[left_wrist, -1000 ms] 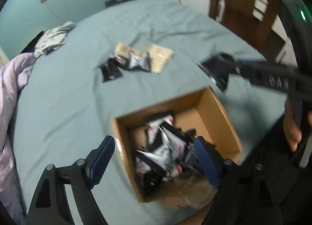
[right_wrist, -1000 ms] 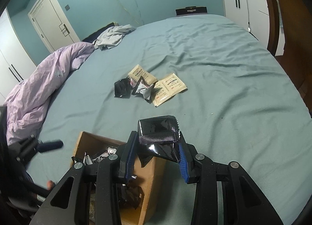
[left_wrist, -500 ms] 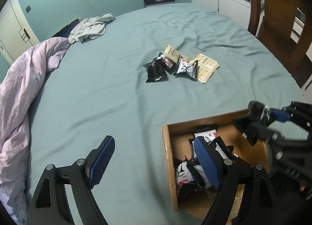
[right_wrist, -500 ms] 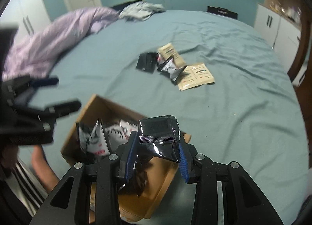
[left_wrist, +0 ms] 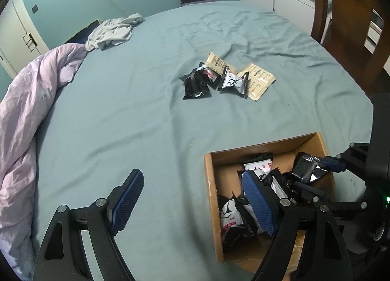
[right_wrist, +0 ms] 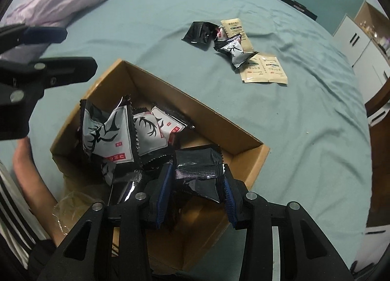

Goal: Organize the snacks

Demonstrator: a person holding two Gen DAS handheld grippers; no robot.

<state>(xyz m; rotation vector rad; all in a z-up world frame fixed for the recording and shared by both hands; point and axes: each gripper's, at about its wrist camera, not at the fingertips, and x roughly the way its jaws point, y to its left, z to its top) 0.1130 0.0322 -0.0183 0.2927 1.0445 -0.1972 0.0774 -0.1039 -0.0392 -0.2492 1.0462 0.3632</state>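
Snacks lie in two places: a heap of black-and-white packets (right_wrist: 114, 132) inside the cardboard box (right_wrist: 195, 108), and a small cluster left out on the teal bed sheet (left_wrist: 121, 115) beyond it.

Right gripper (right_wrist: 196, 184): blue-padded fingers (right_wrist: 162, 192) closed on a glossy black packet (right_wrist: 197, 171), pads pressing its two side edges. Packet is held above the box's near corner, over the interior, clear of the heap. From the left wrist view the same packet (left_wrist: 308, 167) shows at the box's right side, above the contents.

Left gripper (left_wrist: 192, 201): fingers (left_wrist: 126, 199) spread wide, nothing between them. One finger is over bare sheet, the other over the box's contents; contact with them cannot be told.

Loose cluster on the sheet: a plain black packet (left_wrist: 195, 85), a white packet with a black antler print (left_wrist: 232, 82), two beige sachets (left_wrist: 258, 80), partly overlapping one another.

Box sits on the sheet at the bed's near edge. Crumpled clear plastic (right_wrist: 70, 205) in its near end.

Lilac duvet (left_wrist: 26, 115) bunched along the bed's left side; grey garment (left_wrist: 112, 31) at the far end. A forearm (right_wrist: 29, 176) shows beside the box in the right wrist view.
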